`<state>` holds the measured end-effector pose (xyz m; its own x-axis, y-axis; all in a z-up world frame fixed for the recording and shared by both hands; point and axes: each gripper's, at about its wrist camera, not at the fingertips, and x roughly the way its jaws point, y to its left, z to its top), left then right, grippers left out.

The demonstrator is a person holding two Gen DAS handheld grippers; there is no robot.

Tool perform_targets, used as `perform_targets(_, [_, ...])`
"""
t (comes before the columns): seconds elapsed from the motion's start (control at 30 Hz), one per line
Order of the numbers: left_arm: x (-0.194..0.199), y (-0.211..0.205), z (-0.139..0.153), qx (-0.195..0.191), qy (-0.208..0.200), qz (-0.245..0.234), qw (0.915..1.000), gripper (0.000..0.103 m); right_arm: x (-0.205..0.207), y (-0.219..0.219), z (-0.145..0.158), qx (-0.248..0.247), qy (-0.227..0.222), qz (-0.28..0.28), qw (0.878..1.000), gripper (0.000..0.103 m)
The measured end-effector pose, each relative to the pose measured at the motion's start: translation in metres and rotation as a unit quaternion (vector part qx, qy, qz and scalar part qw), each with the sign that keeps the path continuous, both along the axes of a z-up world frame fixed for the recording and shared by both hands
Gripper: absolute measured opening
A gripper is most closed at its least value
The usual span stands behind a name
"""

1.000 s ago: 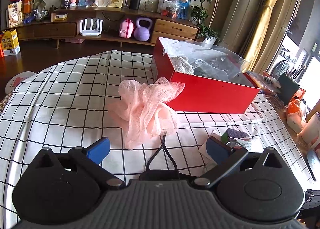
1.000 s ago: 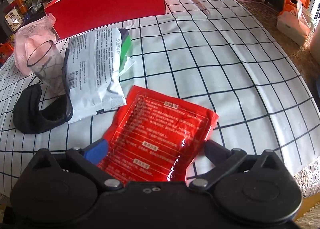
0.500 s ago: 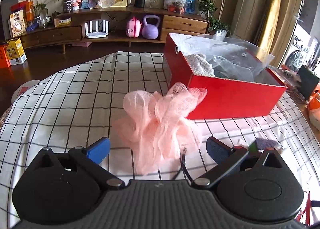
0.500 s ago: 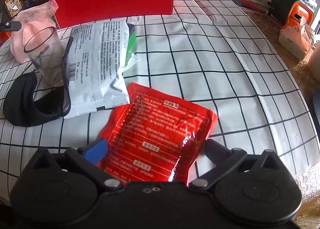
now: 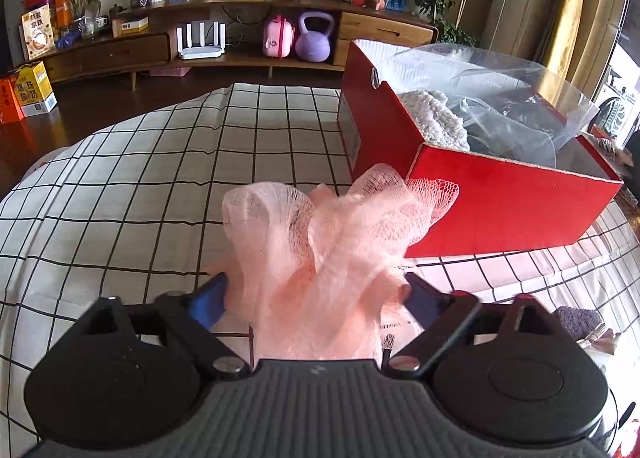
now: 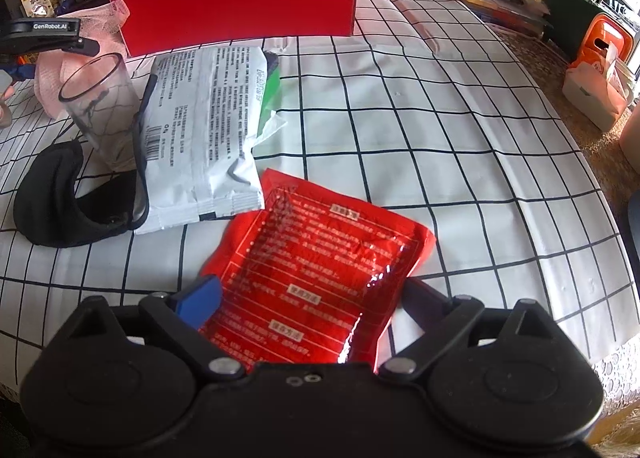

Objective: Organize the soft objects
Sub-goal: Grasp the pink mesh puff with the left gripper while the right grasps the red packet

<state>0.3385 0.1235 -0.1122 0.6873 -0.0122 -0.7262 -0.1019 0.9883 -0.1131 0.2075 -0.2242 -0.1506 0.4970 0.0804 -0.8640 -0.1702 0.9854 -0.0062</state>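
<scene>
A pink mesh bath puff (image 5: 320,250) lies on the checked tablecloth, just in front of the red box (image 5: 500,210). My left gripper (image 5: 316,294) has the puff between its blue pads; the jaws are closing and both pads touch its sides. In the right wrist view that gripper's finger (image 6: 44,34) shows at the far left by the puff (image 6: 52,70). My right gripper (image 6: 308,298) hangs over a red foil packet (image 6: 320,278) that lies flat between its jaws; they are closing, and the pads stand apart from the packet.
A white packet (image 6: 200,138), a clear cup (image 6: 100,106) and a black eye mask (image 6: 60,202) lie left of the red packet. The red box holds a white knit item (image 5: 436,118) and clear plastic. An orange-and-white holder (image 6: 600,70) stands at the table's right edge.
My left gripper has moved forward and down onto the pink puff, and its jaws have narrowed around it. The right gripper has stayed over the red packet, its jaws slightly narrower.
</scene>
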Motion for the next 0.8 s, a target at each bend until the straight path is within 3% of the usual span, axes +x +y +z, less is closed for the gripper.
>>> perform_targets(0.1, [0.002, 0.000, -0.003, 0.001, 0.006, 0.002, 1.0000, 0.055, -0.001, -0.002, 0.005, 0.004, -0.008, 0.001, 1.000, 0.078])
perform_targets(0.2, [0.001, -0.002, -0.003, 0.006, 0.004, -0.002, 1.0000, 0.041, 0.001, -0.007, 0.007, 0.012, -0.009, 0.001, 1.000, 0.074])
perform_targets(0.33, [-0.002, -0.004, 0.000, 0.014, -0.002, -0.004, 0.9999, 0.033, 0.000, -0.012, 0.013, 0.015, -0.027, -0.006, 1.000, 0.057])
perform_targets(0.37, [-0.003, -0.005, 0.001, 0.016, -0.003, -0.003, 0.9999, 0.031, 0.000, -0.015, 0.015, 0.019, -0.035, -0.012, 0.999, 0.039])
perform_targets(0.43, [-0.003, -0.005, 0.002, 0.016, -0.002, -0.003, 0.9999, 0.030, 0.002, -0.023, 0.018, 0.025, -0.035, -0.020, 0.999, 0.025])
perform_targets(0.5, [-0.004, -0.005, 0.003, 0.016, -0.003, -0.004, 0.9999, 0.029, 0.003, -0.028, 0.016, 0.017, -0.033, -0.028, 0.999, 0.000])
perform_targets(0.8, [-0.011, -0.001, 0.011, 0.017, -0.005, -0.001, 0.9998, 0.026, -0.004, -0.040, 0.019, 0.040, -0.039, -0.029, 0.998, 0.000])
